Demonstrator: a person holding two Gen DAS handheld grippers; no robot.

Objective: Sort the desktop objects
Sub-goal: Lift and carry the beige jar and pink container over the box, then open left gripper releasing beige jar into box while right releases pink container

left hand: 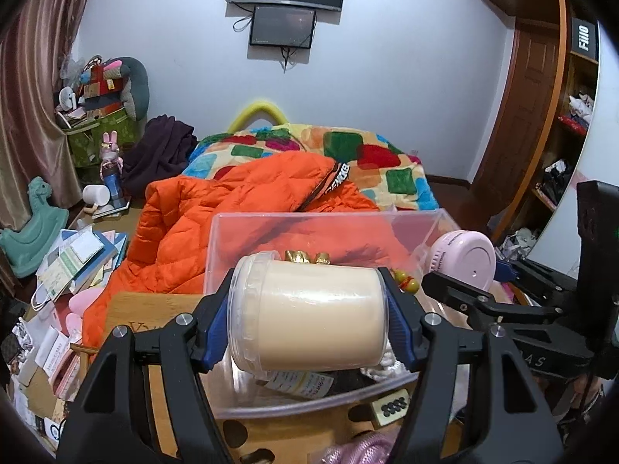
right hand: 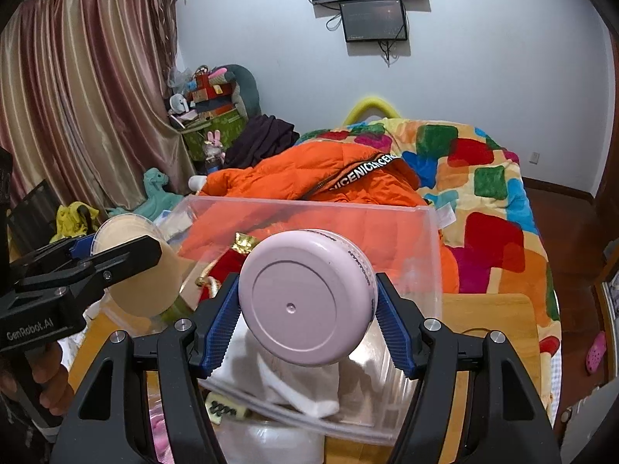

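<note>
My left gripper (left hand: pixel 307 321) is shut on a cream jar (left hand: pixel 309 315) with a clear lid, held sideways above the clear plastic bin (left hand: pixel 329 220). My right gripper (right hand: pixel 307 319) is shut on a pink round container (right hand: pixel 307 297), held over the same bin (right hand: pixel 309 208). The right gripper and the pink container (left hand: pixel 464 259) show at the right in the left wrist view. The left gripper and the cream jar (right hand: pixel 143 270) show at the left in the right wrist view. The bin holds a gold and red pouch (right hand: pixel 236 255), white cloth (right hand: pixel 301 390) and small items.
The bin stands on a wooden desk (left hand: pixel 162 309). A domino-like tile (left hand: pixel 390 406) and a pink cord (left hand: pixel 363 448) lie in front of it. An orange jacket (left hand: pixel 216 224) and patterned blanket (right hand: pixel 483 178) cover the bed behind. Papers and books (left hand: pixel 73 263) clutter the left.
</note>
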